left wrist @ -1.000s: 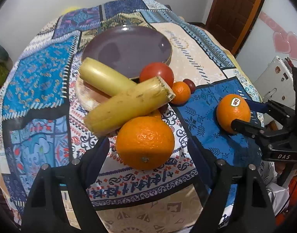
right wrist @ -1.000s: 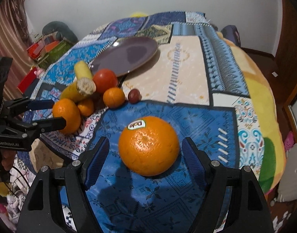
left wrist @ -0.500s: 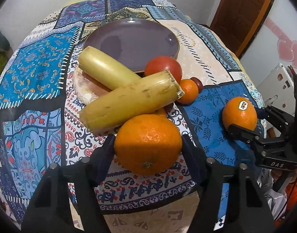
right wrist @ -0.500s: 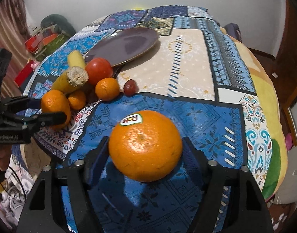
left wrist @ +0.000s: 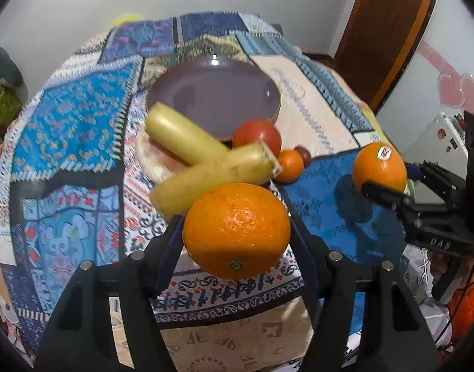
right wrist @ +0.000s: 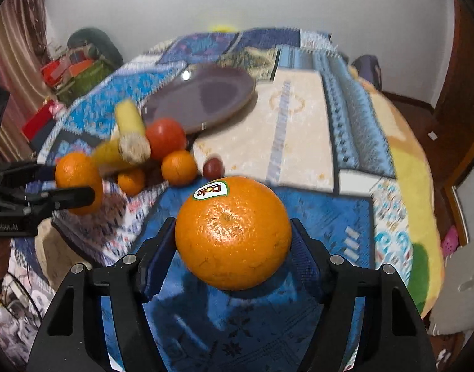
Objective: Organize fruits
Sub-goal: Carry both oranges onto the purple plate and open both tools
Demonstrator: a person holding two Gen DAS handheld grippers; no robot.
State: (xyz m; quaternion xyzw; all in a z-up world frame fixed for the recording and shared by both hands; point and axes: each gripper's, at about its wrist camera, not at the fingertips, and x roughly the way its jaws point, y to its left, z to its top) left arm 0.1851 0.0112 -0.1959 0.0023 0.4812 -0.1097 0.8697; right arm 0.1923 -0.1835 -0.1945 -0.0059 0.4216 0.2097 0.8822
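1. While the left gripper [left wrist: 237, 232] is clamped on a plain orange [left wrist: 236, 230], both blue pads press the fruit's sides and hold it clear of the patterned cloth [left wrist: 66, 130].
2. At the same time the right gripper [right wrist: 233, 235] is closed on a stickered orange [right wrist: 233, 232], label up, held above the blue patch of cloth, which shows its shadow.
3. From the left wrist view, the right gripper and its orange sit at about 3 o'clock, well apart from the plain orange.
4. At 12 o'clock from the plain orange lies a purple plate [left wrist: 181, 93].
5. Between plate and orange lie two crossed yellow banana-like pieces [left wrist: 206, 167], the nearer one just beside the held orange.
6. A red tomato [left wrist: 257, 136] sits at the plate's near rim, around 1 o'clock.
7. A small mandarin [left wrist: 288, 166] and a dark red fruit [left wrist: 305, 156] touch each other just right of the tomato.
8. Seen from the right wrist, another small mandarin [right wrist: 131, 181] lies under the banana's cut end.
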